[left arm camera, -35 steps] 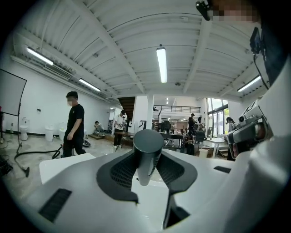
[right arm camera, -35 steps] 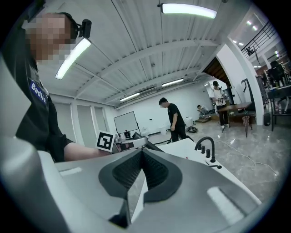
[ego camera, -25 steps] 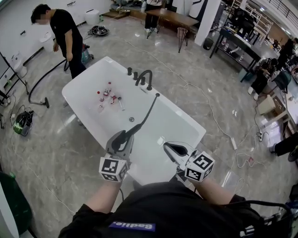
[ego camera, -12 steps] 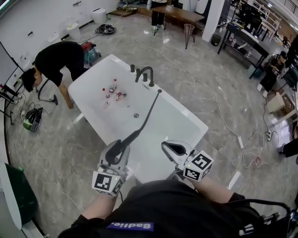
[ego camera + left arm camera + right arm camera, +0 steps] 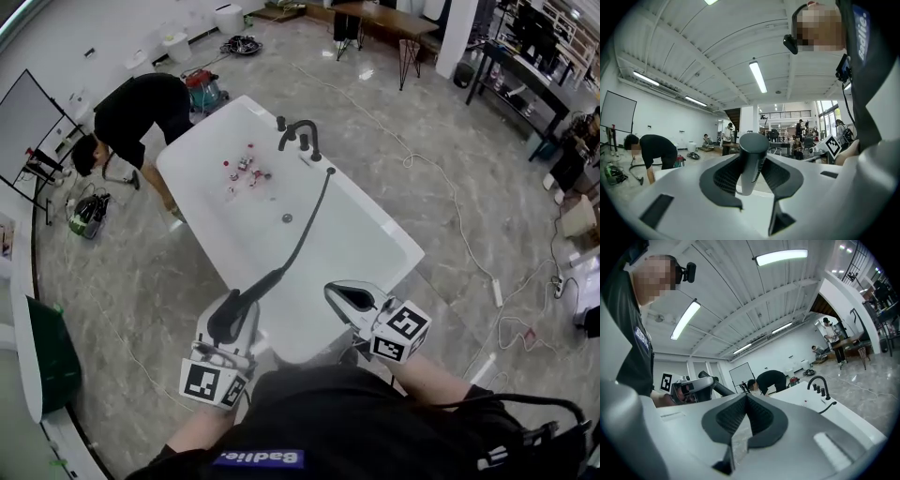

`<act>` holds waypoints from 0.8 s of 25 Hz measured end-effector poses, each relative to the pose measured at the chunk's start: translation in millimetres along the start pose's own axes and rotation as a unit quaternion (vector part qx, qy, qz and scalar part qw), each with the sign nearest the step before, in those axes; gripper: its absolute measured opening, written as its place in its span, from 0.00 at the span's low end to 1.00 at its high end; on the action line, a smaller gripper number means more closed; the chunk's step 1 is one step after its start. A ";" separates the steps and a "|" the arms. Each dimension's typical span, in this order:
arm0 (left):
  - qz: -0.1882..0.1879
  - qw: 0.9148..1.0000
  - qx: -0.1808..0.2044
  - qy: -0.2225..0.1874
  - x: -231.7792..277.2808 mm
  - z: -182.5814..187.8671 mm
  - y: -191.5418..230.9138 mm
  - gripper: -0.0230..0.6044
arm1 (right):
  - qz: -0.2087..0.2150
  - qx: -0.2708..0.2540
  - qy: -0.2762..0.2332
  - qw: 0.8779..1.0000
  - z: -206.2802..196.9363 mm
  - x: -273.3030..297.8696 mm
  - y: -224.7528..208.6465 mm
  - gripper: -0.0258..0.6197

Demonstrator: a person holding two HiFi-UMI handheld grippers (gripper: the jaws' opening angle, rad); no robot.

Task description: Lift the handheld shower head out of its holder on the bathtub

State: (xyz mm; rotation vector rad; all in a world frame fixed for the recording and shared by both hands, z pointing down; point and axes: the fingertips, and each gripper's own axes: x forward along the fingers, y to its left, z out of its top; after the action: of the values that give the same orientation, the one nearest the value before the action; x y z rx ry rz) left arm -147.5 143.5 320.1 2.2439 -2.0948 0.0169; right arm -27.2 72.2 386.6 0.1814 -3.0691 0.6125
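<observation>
My left gripper is shut on the dark handheld shower head, out over the near end of the white bathtub. Its black hose runs taut across the tub to the deck beside the black faucet. In the left gripper view the shower head's round handle stands between the two pads of the left gripper. My right gripper hovers beside it over the tub's near rim, shut and empty. In the right gripper view the right gripper's jaws meet at the tips.
A person bends over at the tub's far left corner. Small bottles lie inside the tub. Cables trail over the marble floor on the right. A green bin stands at the left, tables at the back.
Both grippers have drawn back from the tub toward me, the left carrying the shower head, so more hose is stretched out. The person by the tub has bent down.
</observation>
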 end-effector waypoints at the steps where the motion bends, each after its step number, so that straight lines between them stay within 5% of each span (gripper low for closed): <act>1: 0.000 1.000 -0.001 0.001 -3.1 -0.3 -6.0 0.25 | 0.002 0.002 0.000 1.000 -1.2 -2.8 1.9 0.04; 20: -0.109 0.994 0.009 0.007 -43.7 -7.9 -11.4 0.25 | -0.005 -0.063 0.012 0.998 2.5 40.6 89.0 0.04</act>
State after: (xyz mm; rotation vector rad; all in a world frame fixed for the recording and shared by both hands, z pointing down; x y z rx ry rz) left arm -138.9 188.3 325.0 2.4610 -1.8394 0.0398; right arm -77.7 148.2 351.4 0.1859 -3.0687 0.4169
